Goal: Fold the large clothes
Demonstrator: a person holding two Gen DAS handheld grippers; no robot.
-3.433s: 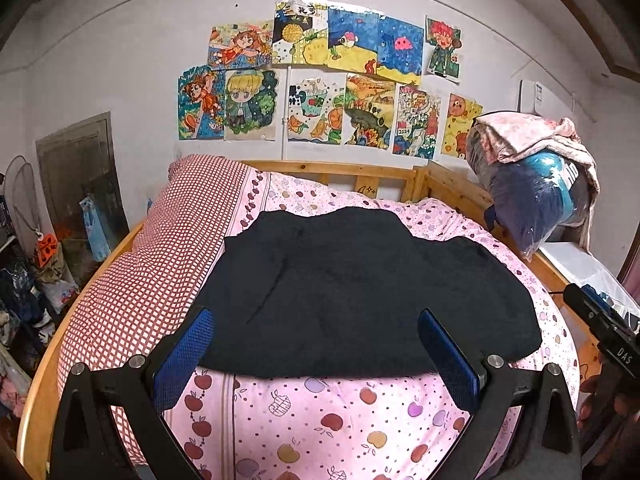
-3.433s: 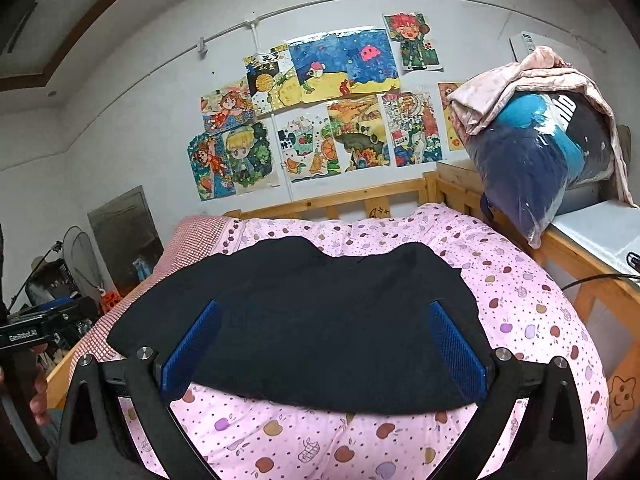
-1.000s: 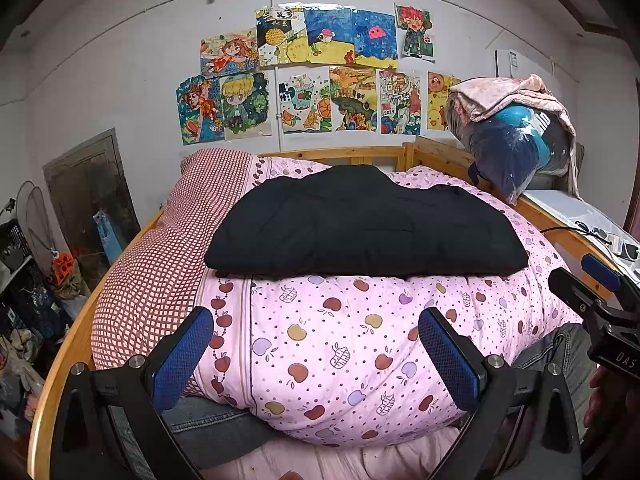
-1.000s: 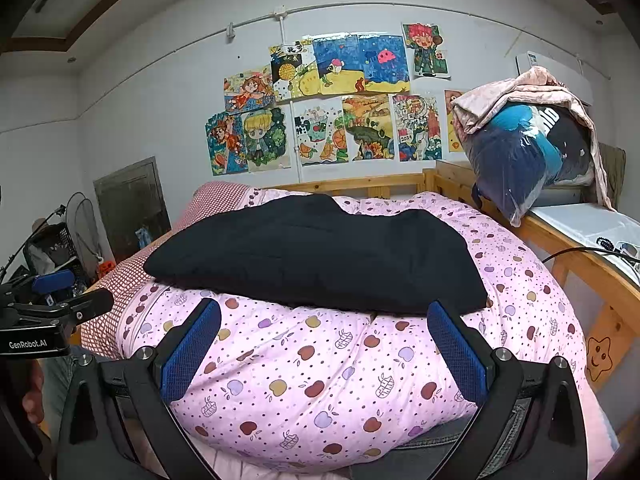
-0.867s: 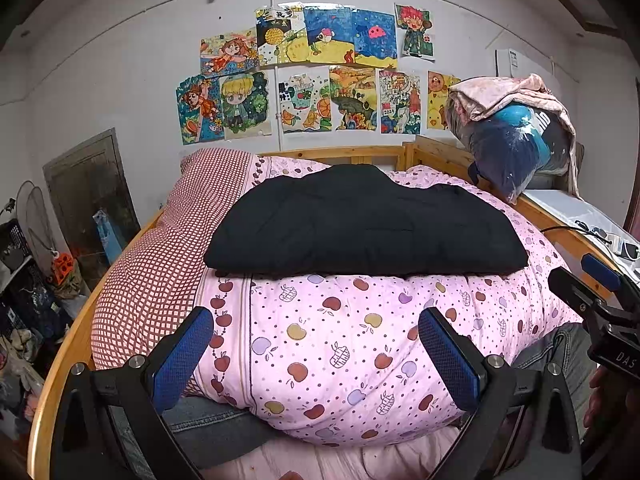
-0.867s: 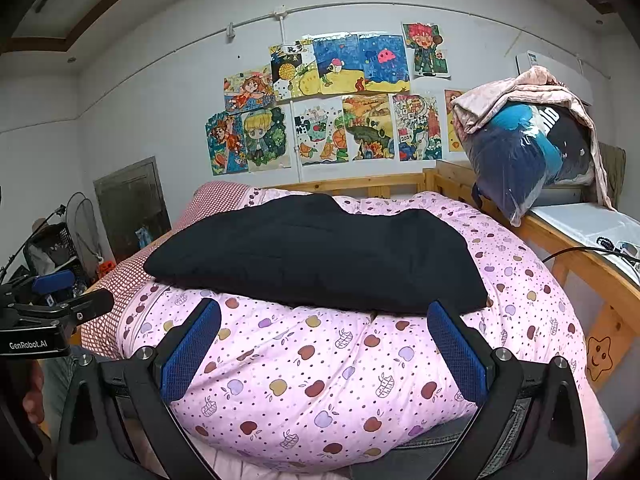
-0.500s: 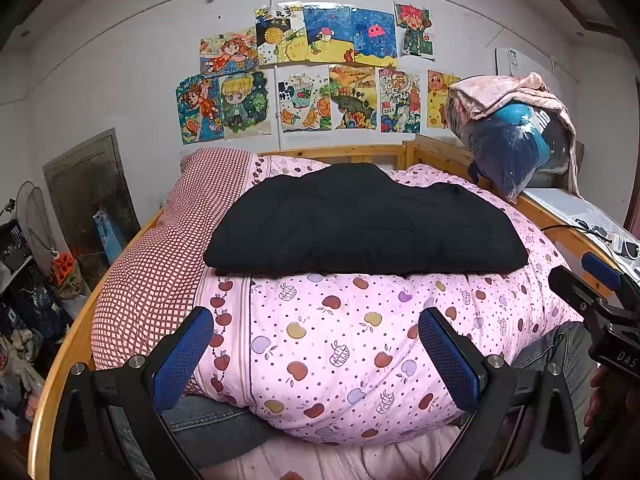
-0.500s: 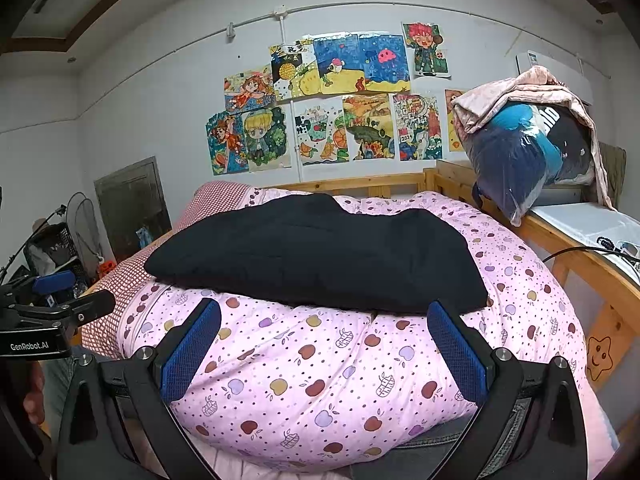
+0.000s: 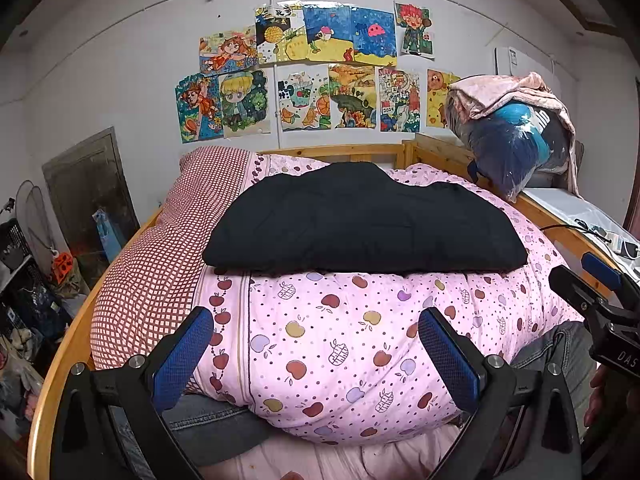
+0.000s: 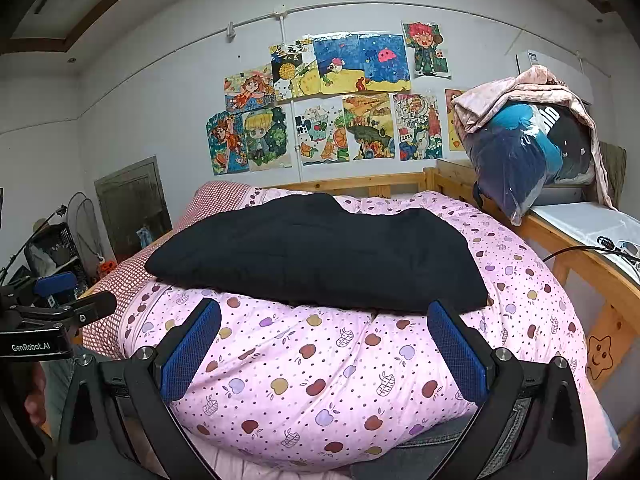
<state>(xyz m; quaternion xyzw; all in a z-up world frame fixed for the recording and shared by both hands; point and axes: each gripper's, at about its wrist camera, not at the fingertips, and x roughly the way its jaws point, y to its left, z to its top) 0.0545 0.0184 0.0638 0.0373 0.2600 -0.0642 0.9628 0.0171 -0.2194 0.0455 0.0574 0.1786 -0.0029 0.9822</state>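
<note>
Folded black fleece garment (image 9: 360, 220) lying flat on top of the puffy pink quilt printed with apples and dots (image 9: 332, 332), toward the quilt's far edge, near the wooden headboard rail (image 9: 344, 150). Near hem running almost straight across, parallel to the quilt's front edge; far side humped in the middle. Same black garment (image 10: 320, 252) in the right wrist view, reaching close to the quilt's right edge (image 10: 532, 280). Red-and-white checked border (image 9: 160, 248) along the quilt's left edge, just beside the garment's left end.

Left gripper (image 9: 316, 348) held low at the quilt's front edge, blue-padded fingers (image 9: 182, 356) spread wide, nothing between them, well apart from the garment. Right gripper (image 10: 324, 348) likewise at the front edge, blue pads (image 10: 456, 348) wide apart and empty. Each gripper seen in the other's view: right one at the right margin (image 9: 600, 308), left one at the left margin (image 10: 44, 312).

Denim-clad legs (image 9: 208, 424) tucked under the quilt's front edge. Colourful children's drawings (image 9: 316, 72) taped on the white wall above the headboard. Clear plastic bag of blue bedding under a pink blanket (image 9: 516, 136) stacked on the wooden frame at the bed's far right corner.
</note>
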